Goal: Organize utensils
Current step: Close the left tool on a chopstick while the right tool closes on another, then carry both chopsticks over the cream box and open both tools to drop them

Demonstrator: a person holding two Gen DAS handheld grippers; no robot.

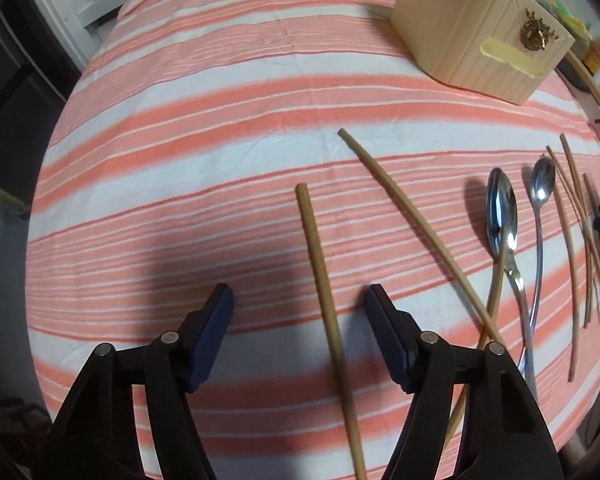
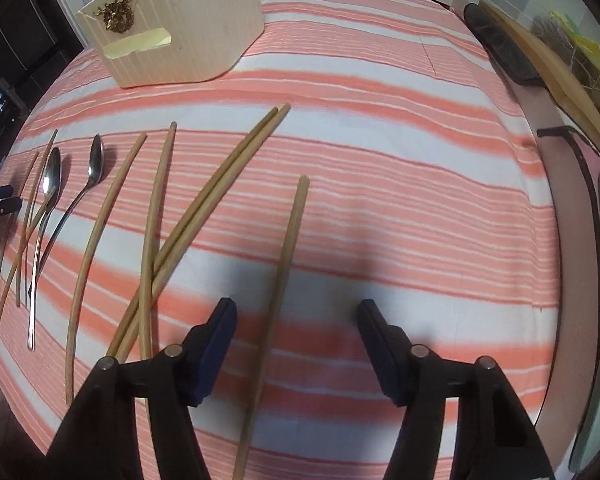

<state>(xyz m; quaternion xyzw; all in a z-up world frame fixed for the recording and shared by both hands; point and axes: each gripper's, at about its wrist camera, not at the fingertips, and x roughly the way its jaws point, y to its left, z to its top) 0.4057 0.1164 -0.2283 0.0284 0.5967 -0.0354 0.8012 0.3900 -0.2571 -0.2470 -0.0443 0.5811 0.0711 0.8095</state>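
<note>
Plainly, the sorting has hardly begun. Your left gripper (image 1: 299,312) stands with its jaws apart, astride one chopstick (image 1: 324,280) that lies flat on the striped cloth (image 1: 180,160); the pads do not touch it. Your right gripper (image 2: 298,324) is in the same posture, jaws parted over another chopstick (image 2: 284,264), which runs between the pads nearer the left one, with no contact that I can confirm. Neither gripper holds anything.

Every utensil in view is loose on the cloth. In the left wrist view, a second chopstick (image 1: 412,216) lies aslant beside the first, and beyond it two metal spoons (image 1: 504,220) rest side by side, a further chopstick crossing the handle of the nearer one. More chopsticks lie scattered towards the right edge. The right wrist view shows the same disorder: a pair of chopsticks (image 2: 220,184) lying together, crossed near their lower ends by another chopstick, with others spread out beside them.

The cream-coloured holder (image 1: 472,32) stands at the far side of the cloth, well apart from the utensils. Its inside is hidden in both views, so whether anything has been put there cannot be told.

Judgement: nothing shown as done; both chopsticks under your jaws are yet to be gripped, and all the rest remains.
</note>
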